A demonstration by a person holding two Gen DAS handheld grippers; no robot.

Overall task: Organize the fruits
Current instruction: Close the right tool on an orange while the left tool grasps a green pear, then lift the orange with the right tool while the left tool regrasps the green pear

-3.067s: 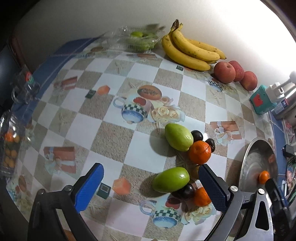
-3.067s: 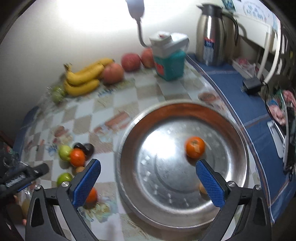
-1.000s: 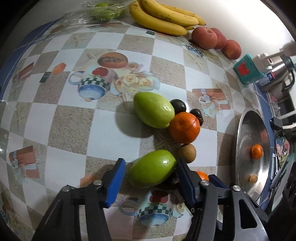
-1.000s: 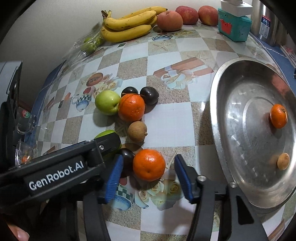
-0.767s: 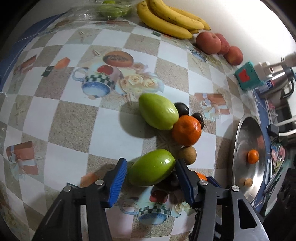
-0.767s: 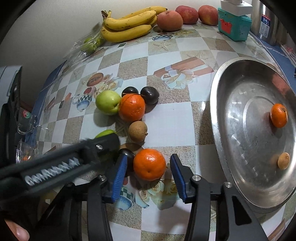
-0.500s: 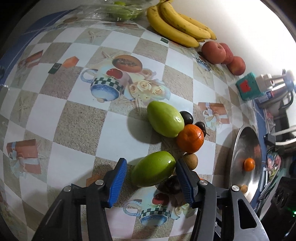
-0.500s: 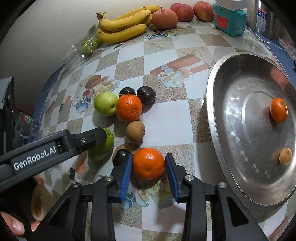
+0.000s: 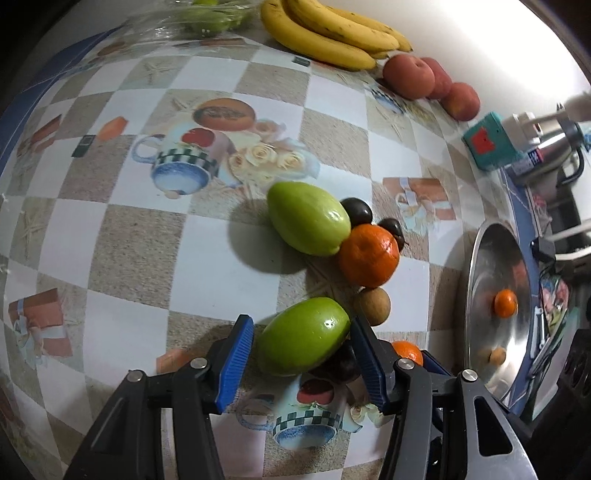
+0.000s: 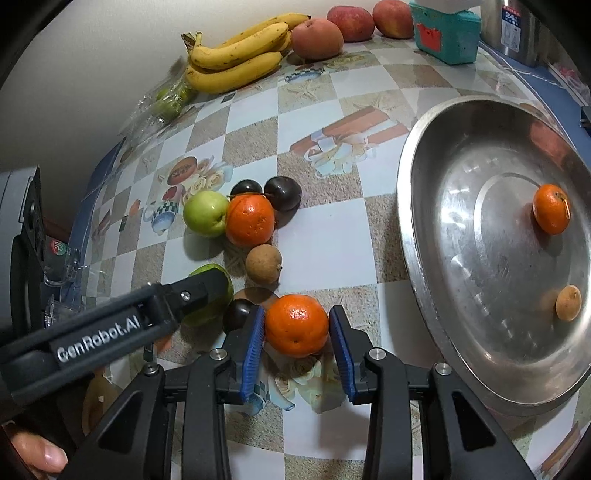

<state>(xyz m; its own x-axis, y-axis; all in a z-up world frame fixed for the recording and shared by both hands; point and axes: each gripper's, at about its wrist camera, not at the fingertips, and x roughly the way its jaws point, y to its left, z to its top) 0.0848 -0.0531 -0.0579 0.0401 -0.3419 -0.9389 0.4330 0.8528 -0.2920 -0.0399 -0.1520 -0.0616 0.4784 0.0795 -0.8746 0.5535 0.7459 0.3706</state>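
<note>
My left gripper (image 9: 301,352) is shut on a green mango-shaped fruit (image 9: 303,336), held just above the tablecloth. My right gripper (image 10: 297,341) is shut on an orange (image 10: 296,324) beside a dark plum (image 10: 238,315). The left gripper's arm crosses the right wrist view (image 10: 110,325). A second green fruit (image 9: 308,218), another orange (image 9: 369,255), two dark plums (image 9: 356,211) and a brown longan (image 9: 372,305) lie in a cluster. The steel tray (image 10: 436,177) on the right holds a small orange (image 10: 551,208) and a longan (image 10: 568,302).
Bananas (image 10: 236,55), peaches (image 10: 316,33) and a bag of green fruit (image 10: 166,99) lie along the back wall. A teal box (image 10: 445,35) and a steel kettle (image 10: 511,27) stand at the back right. A clear container (image 10: 61,273) sits at the left edge.
Both grippers have closed further: the right jaws now press on the orange and the left jaws on the green fruit. The left gripper has lifted and pulled back slightly.
</note>
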